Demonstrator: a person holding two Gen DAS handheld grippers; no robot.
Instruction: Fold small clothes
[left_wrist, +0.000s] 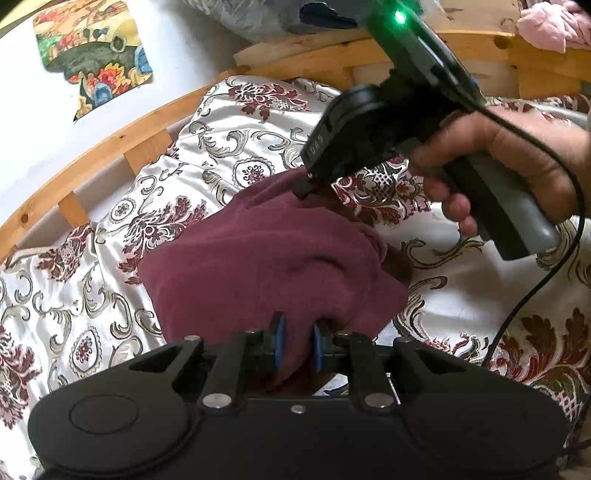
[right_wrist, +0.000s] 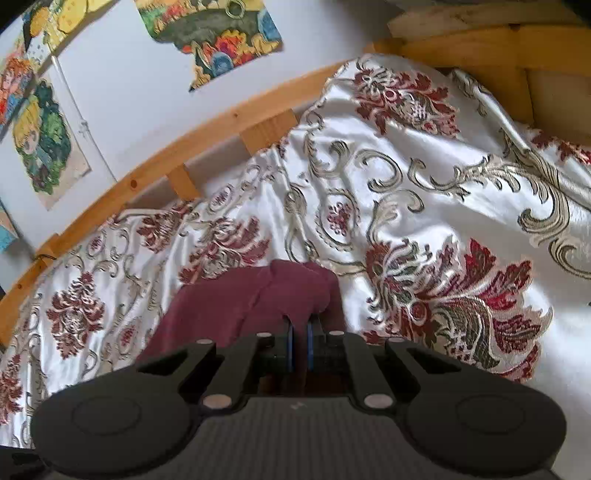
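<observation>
A small maroon garment (left_wrist: 266, 254) lies bunched on the floral bedspread (left_wrist: 155, 206). My left gripper (left_wrist: 297, 341) is shut on its near edge, blue pads pinching the cloth. My right gripper (left_wrist: 306, 184), held by a hand, is shut on the garment's far edge in the left wrist view. In the right wrist view the right gripper (right_wrist: 300, 339) pinches a fold of the maroon garment (right_wrist: 236, 302) between its blue pads. The garment hangs slack between the two grippers.
A wooden bed rail (left_wrist: 110, 155) curves along the far side by a white wall with colourful pictures (left_wrist: 92, 55). A pink cloth (left_wrist: 550, 26) lies at the top right. A black cable (left_wrist: 524, 295) trails from the right gripper over the bedspread (right_wrist: 406, 177).
</observation>
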